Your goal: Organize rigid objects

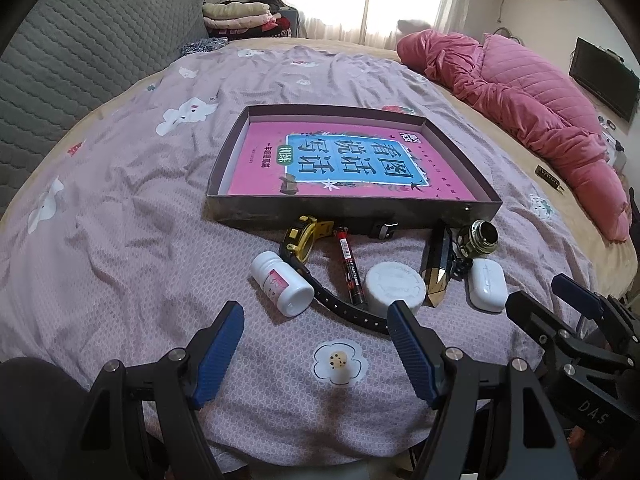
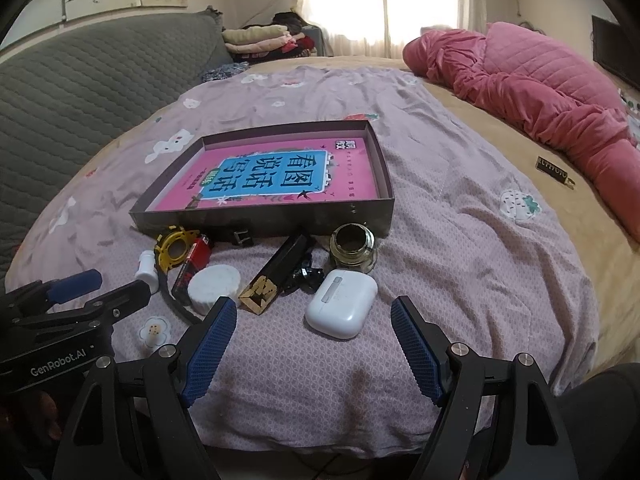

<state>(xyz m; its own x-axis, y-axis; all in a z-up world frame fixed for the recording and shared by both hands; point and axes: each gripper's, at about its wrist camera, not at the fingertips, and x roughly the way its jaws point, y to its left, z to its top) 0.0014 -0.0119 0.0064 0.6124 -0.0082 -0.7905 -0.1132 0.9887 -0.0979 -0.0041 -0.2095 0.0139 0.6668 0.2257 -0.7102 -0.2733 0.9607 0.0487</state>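
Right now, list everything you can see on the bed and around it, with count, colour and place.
Shallow box: one, dark, mid-bed, holding a pink and blue book.
Pill bottle: one, white, lying left of the row in front of the box.
Watch: one, yellow and black, beside the bottle.
Pen: one, red and black, right of the watch.
Round jar: one, white.
Faceted bar: one, black and gold.
Glass jar: one, greenish, near the box corner.
Earbud case: one, white, nearest right.
Quilt: one, pink, far right.
Left claw: open, empty.
Right claw: open, empty.
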